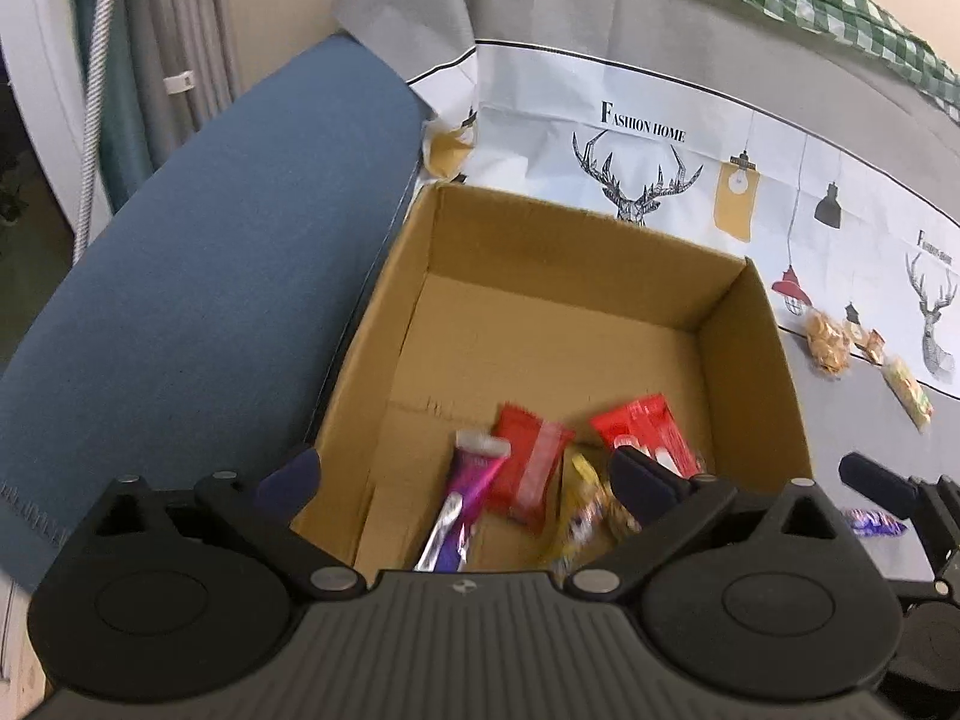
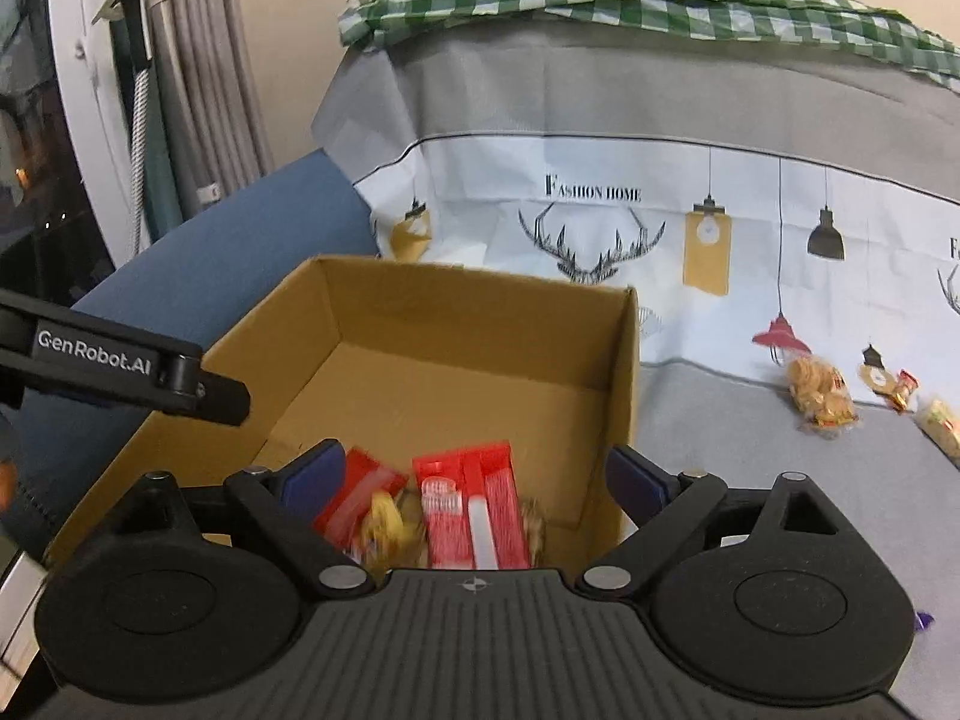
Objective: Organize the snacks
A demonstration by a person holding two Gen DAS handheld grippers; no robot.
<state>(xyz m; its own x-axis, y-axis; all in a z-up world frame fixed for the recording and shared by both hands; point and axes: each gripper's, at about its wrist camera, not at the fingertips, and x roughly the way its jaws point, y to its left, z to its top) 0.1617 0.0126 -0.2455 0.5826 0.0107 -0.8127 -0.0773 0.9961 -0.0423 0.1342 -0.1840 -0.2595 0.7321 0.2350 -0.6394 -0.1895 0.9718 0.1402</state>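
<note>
Here both grippers' fingers (image 1: 642,477) (image 2: 636,477) are spread, empty, above the box (image 1: 570,252); the pink bar (image 1: 462,498) lies lengthwise, pointing away.

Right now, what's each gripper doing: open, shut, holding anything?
Left gripper: open, holding nothing, above the cardboard box.
Right gripper: open, holding nothing, over the box's near end.

A grey cloth (image 2: 720,450) carries a box (image 2: 618,372), with a cookie bag (image 2: 819,396) and small packets (image 2: 903,390) to its right.
</note>
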